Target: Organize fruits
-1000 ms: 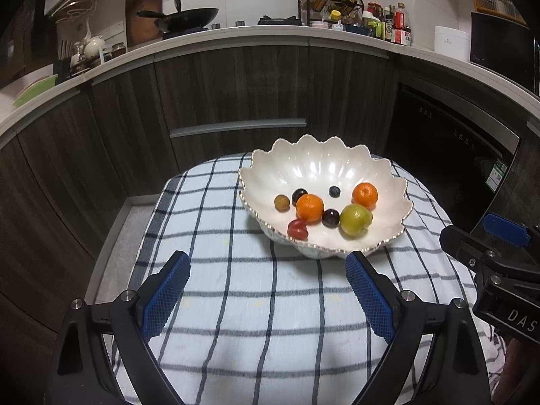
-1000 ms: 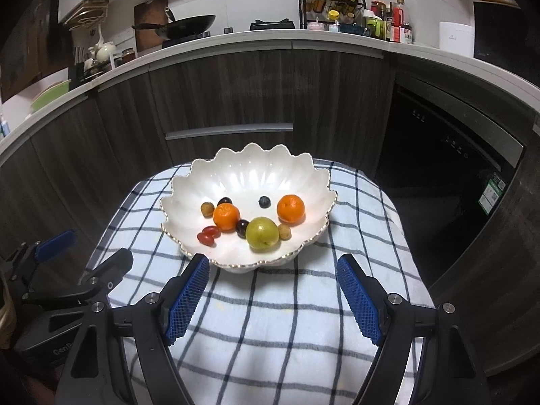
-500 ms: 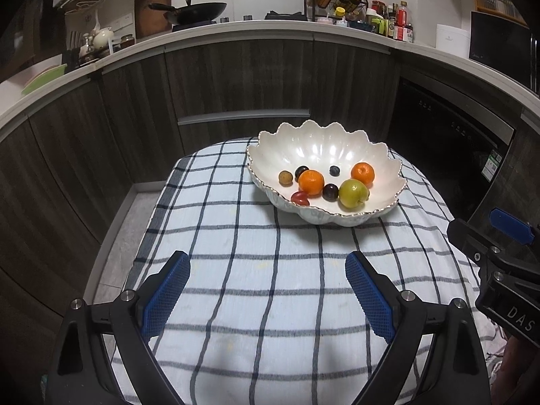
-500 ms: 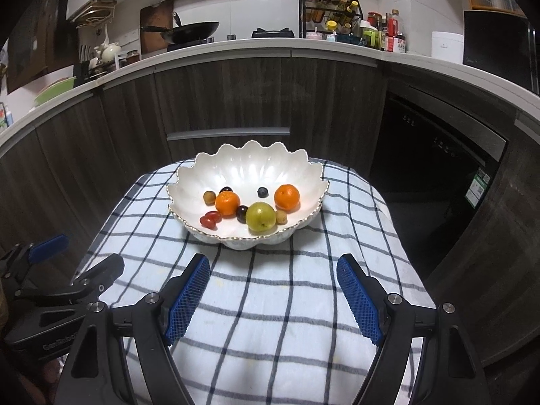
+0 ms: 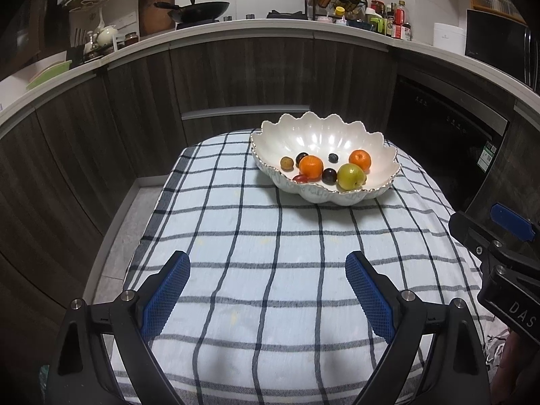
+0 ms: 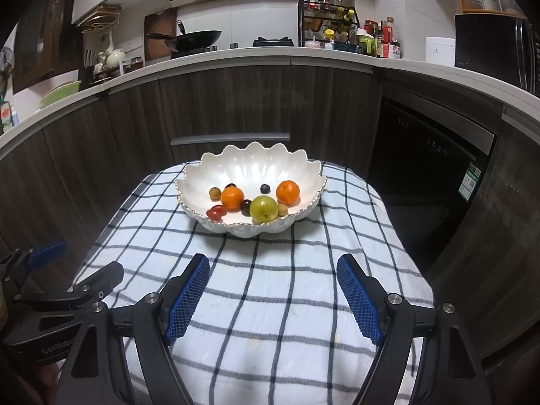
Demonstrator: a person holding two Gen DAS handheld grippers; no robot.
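A white scalloped bowl (image 5: 324, 135) (image 6: 256, 165) stands at the far end of the checked cloth. Inside lie two oranges (image 5: 311, 166) (image 5: 359, 159), a green plum-like fruit (image 5: 351, 176) (image 6: 264, 209), dark grapes (image 5: 328, 175), a blueberry (image 6: 265, 188), red cherry tomatoes (image 6: 216, 212) and small brown fruits (image 5: 287, 163). My left gripper (image 5: 266, 263) hangs open over the near cloth, well short of the bowl, nothing between its blue pads. My right gripper (image 6: 272, 266) is open too, empty, facing the bowl from the near side.
The checked cloth (image 5: 270, 236) covers a small table with floor on its left (image 5: 125, 222). Dark curved cabinets (image 6: 236, 101) and a dishwasher front (image 6: 428, 168) ring it. The counter above carries a wok (image 6: 189, 38) and bottles (image 6: 378, 42). Each gripper shows at the other view's edge.
Both grippers have drawn back from the bowl, which now looks smaller and farther off, with more cloth in front. Neither set of jaws has changed its width.
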